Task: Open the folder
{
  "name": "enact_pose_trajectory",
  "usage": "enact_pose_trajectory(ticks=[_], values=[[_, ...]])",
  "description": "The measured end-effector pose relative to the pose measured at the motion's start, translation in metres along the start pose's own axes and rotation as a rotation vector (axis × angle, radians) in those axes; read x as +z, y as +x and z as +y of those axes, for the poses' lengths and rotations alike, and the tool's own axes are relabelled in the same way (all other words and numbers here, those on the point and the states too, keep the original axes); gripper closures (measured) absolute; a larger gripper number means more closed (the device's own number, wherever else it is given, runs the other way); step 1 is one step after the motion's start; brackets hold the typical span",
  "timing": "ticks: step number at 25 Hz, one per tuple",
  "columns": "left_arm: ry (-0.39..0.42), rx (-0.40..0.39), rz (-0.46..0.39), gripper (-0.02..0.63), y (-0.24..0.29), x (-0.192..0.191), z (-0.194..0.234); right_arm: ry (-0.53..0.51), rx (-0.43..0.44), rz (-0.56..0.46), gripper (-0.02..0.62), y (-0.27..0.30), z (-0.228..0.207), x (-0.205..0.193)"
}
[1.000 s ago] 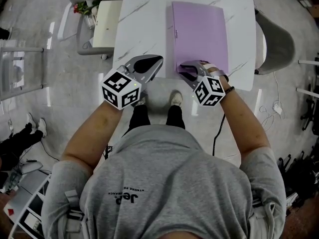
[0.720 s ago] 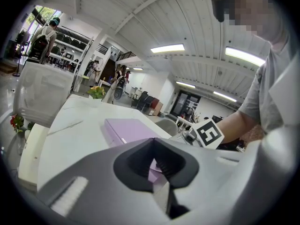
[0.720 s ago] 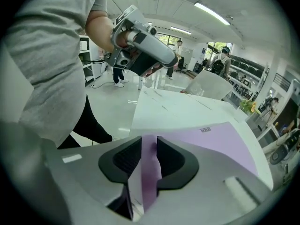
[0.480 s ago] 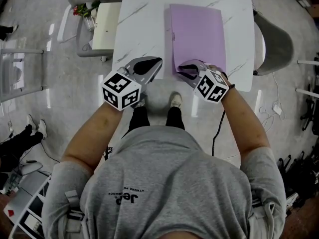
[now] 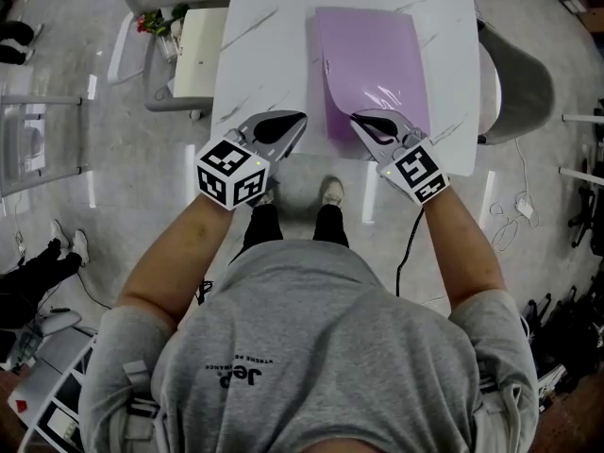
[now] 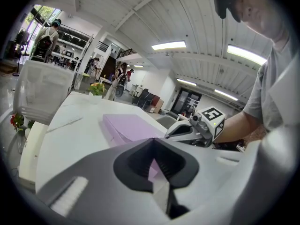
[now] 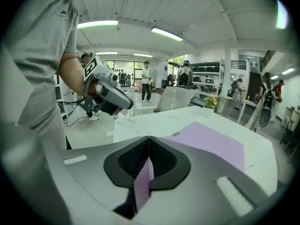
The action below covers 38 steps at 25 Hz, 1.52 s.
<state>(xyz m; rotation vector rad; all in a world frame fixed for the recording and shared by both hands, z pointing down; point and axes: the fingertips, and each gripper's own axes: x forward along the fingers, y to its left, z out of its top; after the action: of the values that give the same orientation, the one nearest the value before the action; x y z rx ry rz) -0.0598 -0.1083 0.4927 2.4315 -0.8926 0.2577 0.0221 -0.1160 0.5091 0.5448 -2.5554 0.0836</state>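
On the white table (image 5: 260,36) lies the purple folder (image 5: 363,41), with its near cover edge curled upward; its contents are not visible. The right gripper (image 5: 359,118) has just been closing its jaws and pinches this cover edge. The left gripper (image 5: 298,119), jaws pressed together and empty, hangs just beside the folder.

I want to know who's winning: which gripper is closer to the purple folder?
Right. The right gripper has just closed on the purple folder, pinching its cover's near edge. The left gripper hangs shut beside the folder's near left corner, not touching it.
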Motion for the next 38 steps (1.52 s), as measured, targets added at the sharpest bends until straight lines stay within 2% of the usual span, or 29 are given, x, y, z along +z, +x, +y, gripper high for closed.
enact_pose_trajectory(ticks=[6, 12, 15, 38], values=[[0.017, 0.024, 0.087, 0.557, 0.036, -0.022, 0.004, 0.094, -0.012, -0.061, 0.591, -0.003, 0.002, 0.006], [0.124, 0.059, 0.278, 0.557, 0.081, -0.067, 0.012, 0.144, -0.001, -0.076, 0.591, 0.003, 0.005, 0.007], [0.148, 0.072, 0.347, 0.557, 0.09, -0.084, 0.017, 0.164, -0.003, -0.073, 0.591, 0.004, 0.003, 0.003], [0.176, 0.028, 0.445, 0.557, 0.097, -0.094, 0.005, 0.231, -0.099, -0.137, 0.591, -0.028, -0.021, 0.01]])
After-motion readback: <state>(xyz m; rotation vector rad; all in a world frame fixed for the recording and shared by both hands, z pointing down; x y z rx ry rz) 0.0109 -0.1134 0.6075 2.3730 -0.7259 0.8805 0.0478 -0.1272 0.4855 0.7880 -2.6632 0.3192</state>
